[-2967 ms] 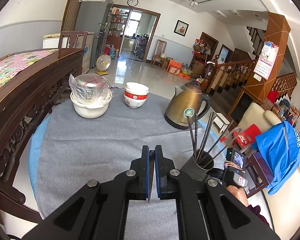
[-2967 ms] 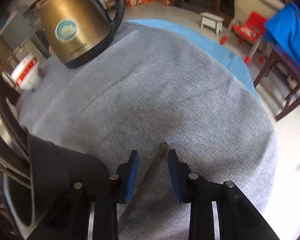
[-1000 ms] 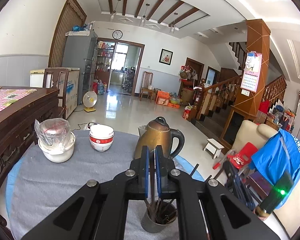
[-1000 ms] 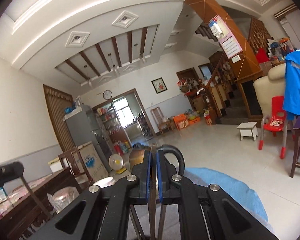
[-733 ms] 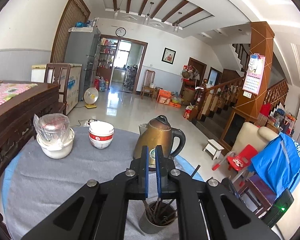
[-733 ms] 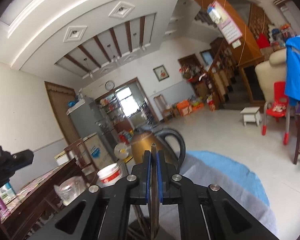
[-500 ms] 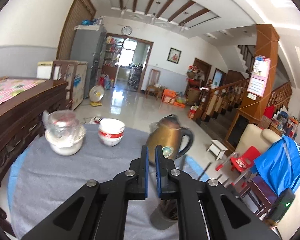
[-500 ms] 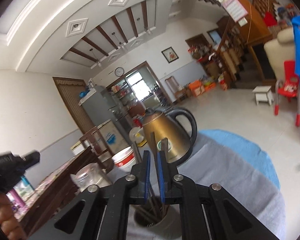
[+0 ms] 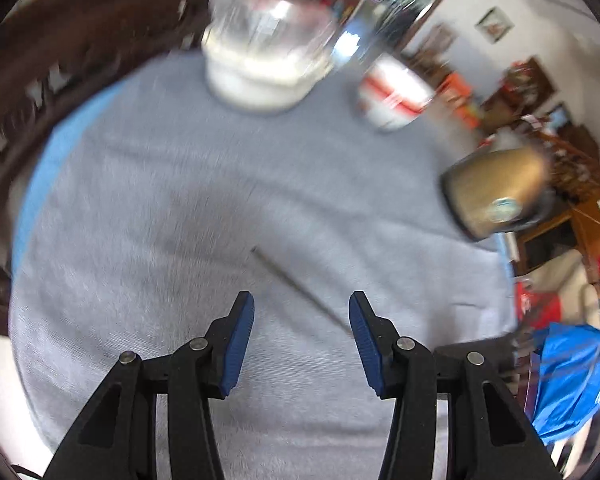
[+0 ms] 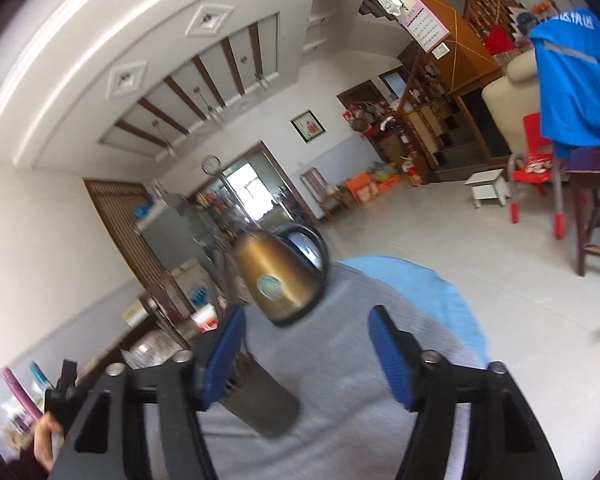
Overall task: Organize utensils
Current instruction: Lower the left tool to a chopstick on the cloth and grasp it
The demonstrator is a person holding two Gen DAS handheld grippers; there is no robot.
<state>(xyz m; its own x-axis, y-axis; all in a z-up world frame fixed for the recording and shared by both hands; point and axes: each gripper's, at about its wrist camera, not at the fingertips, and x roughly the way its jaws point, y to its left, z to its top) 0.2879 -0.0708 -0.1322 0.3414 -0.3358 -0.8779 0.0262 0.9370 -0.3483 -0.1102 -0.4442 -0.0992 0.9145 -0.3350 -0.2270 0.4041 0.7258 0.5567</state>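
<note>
Both pairs of jaws, pressed together half a second ago, are now spread wide and nothing is held between them. The left gripper (image 9: 301, 330) has been turned down toward the grey cloth (image 9: 148, 240), where one chopstick (image 9: 296, 286) lies ahead of the jaws and runs diagonally toward the right-hand finger; no contact is made. The right gripper (image 10: 306, 354) has released its chopstick; the dark holder cup (image 10: 260, 404) stands just inside its left-hand finger, and the kettle (image 10: 278, 276) is seen ahead of the jaws. It is judged that one more chopstick remains to be collected by the left gripper.
</note>
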